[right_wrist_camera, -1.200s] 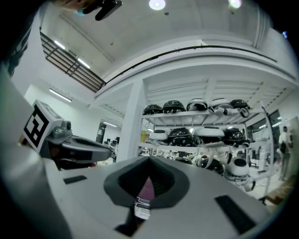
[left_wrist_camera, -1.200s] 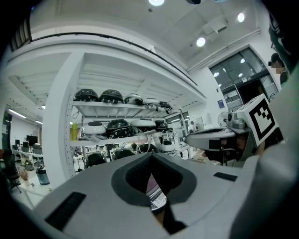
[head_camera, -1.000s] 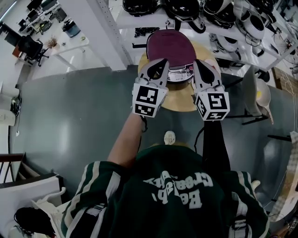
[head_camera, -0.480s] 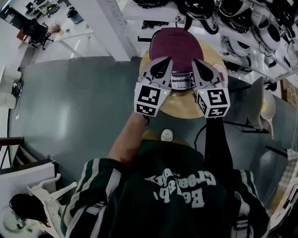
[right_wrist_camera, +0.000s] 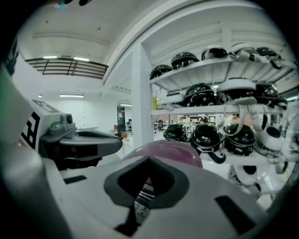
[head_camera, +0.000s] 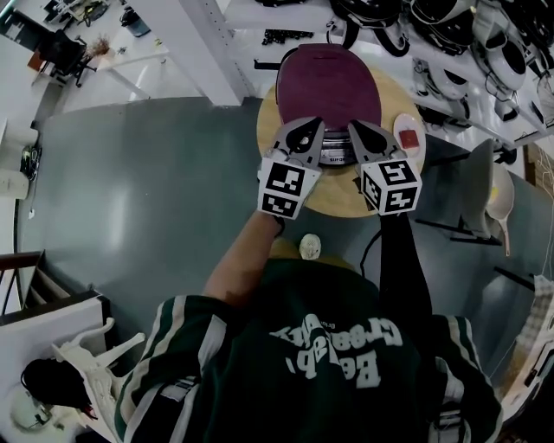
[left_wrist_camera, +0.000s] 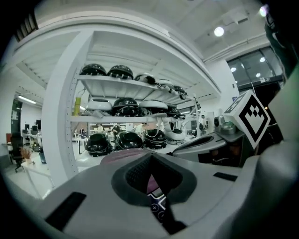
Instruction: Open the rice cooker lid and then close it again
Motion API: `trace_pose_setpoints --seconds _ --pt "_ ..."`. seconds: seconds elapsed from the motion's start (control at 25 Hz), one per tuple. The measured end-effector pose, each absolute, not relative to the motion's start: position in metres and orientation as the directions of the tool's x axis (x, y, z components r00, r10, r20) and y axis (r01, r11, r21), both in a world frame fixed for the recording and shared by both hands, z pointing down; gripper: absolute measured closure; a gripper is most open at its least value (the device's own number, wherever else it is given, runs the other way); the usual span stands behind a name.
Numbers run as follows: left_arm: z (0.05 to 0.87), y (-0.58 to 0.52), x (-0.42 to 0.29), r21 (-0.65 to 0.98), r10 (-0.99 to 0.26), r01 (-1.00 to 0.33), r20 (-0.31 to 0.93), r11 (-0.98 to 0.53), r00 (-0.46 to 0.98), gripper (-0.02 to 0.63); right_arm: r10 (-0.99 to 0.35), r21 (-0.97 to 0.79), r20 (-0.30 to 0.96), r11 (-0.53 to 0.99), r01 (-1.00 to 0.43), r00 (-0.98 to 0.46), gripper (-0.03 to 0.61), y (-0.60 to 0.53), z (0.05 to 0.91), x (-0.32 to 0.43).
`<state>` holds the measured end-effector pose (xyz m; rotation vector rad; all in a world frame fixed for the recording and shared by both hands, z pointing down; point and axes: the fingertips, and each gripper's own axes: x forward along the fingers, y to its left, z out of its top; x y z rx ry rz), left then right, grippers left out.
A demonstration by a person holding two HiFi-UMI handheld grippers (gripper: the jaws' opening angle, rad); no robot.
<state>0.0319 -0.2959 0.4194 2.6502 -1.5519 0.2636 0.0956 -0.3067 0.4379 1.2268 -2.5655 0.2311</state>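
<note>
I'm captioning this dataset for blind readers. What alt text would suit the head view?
Seen from above, a person holds the left gripper and right gripper, both shut, at the front of a rice cooker whose maroon lid is closed. The cooker stands on a round wooden table before shelves of helmets.

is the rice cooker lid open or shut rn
Shut: in the head view the maroon lid lies flat, no gap showing behind the control panel.

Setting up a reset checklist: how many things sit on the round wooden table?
2: a maroon-lidded rice cooker at its far side, and a small white-and-red object near its right edge. The left gripper and right gripper could hide more.
</note>
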Motion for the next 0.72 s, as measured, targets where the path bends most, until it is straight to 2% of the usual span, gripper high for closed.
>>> trace_pose_setpoints --seconds 0.36,0.72 --pt "0.465 -0.301 0.043 0.055 -0.827 -0.872 0.294 -0.486 0.48 0.614 -0.672 -0.014 0.48 0.637 -0.771 -0.564 0.575 -0.308 0.482 0.095" --pt "0.497 -0.301 0.048 0.106 -0.78 -0.867 0.396 -0.486 0.485 0.614 -0.636 -0.016 0.525 0.657 -0.754 -0.565 0.574 -0.306 0.498 0.088"
